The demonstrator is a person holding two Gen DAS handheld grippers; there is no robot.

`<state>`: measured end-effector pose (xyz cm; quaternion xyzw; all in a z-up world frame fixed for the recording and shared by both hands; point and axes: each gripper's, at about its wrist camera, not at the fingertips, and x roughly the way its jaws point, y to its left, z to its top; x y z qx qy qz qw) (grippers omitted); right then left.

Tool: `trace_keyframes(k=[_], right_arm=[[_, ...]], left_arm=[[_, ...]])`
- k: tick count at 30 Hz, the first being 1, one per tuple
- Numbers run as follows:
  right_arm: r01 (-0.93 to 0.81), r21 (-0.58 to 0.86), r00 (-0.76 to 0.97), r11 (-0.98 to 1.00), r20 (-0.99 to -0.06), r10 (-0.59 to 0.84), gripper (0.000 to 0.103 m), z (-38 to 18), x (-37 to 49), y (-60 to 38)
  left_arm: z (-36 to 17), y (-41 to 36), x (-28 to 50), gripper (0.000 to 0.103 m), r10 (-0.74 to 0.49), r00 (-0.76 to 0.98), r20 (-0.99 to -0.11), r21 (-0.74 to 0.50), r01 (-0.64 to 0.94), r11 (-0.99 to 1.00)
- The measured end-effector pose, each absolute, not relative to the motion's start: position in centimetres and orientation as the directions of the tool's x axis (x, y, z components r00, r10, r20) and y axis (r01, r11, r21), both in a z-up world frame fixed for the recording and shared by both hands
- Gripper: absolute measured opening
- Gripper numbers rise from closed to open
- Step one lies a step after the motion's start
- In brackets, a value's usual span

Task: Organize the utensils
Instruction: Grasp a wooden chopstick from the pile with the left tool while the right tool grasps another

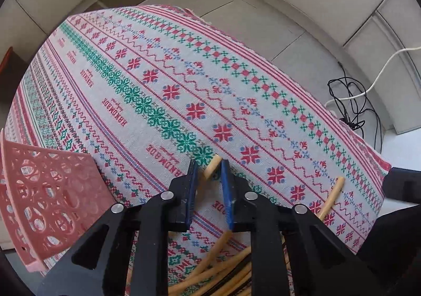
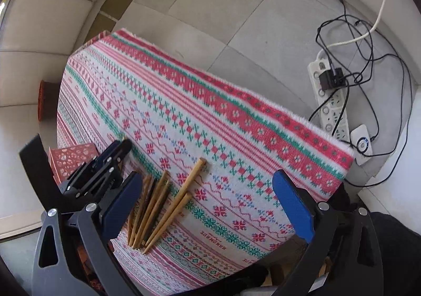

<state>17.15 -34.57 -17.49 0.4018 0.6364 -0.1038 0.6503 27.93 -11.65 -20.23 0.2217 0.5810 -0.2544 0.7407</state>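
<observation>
tiled floor under a patterned tablecloth [image 2: 236, 122], power strip [image 2: 331, 101] and cables off its far edge. left gripper [image 1: 209, 177] pinching one wooden chopstick [image 1: 212, 164], seemingly raised off the cloth. right gripper [image 2: 210, 204] spread wide, hovering above loose chopsticks [image 2: 158, 204] on the cloth. pink perforated basket [image 1: 50, 196] at left, near the pile.

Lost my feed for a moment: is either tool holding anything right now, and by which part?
The left tool is closed around one chopstick, gripping it near its upper end; the tip pokes out beyond the pads. The right tool is wide open and holds nothing.
</observation>
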Motion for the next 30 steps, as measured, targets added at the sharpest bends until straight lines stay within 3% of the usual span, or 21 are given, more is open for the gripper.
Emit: trace_keyframes(k=[3,7,14,21,24,28,30], right_arm=[[0.620,0.382,0.153,0.685,-0.916,0.372,0.096,-17.6,17.0,-33.2],[0.610,0.370,0.134,0.701,-0.919,0.370,0.096,-18.0,16.5,-32.3],[0.655,0.339,0.114,0.676,-0.928,0.355,0.096,-19.2,15.6,-32.6],[0.718,0.297,0.098,0.630,-0.939,0.330,0.085,-20.4,16.2,-31.6],[0.721,0.202,0.077,0.663,-0.974,0.213,0.084,-20.1,16.8,-29.8],[0.692,0.048,0.042,0.721,-0.999,0.026,0.066,-19.6,18.0,-26.6],[0.711,0.000,0.034,0.703,-0.999,-0.035,0.063,-19.5,18.0,-26.1]], left_arm=[[-20.4,-12.7,26.7,0.007,-0.113,0.229,-0.967,0.062,0.641,0.765],[-18.5,-12.1,24.8,0.006,-0.112,0.318,-0.941,0.122,0.631,0.766],[-10.1,-6.3,19.9,0.006,-0.191,0.483,-0.854,0.134,0.560,0.818],[-4.3,-2.3,13.8,0.006,-0.238,0.613,-0.754,0.137,0.500,0.855],[-3.5,-1.6,12.7,0.006,-0.247,0.625,-0.741,0.139,0.503,0.853],[-2.7,-0.2,12.8,0.006,-0.251,0.640,-0.726,0.127,0.484,0.866],[-2.6,0.4,13.2,0.006,-0.249,0.645,-0.722,0.123,0.474,0.872]])
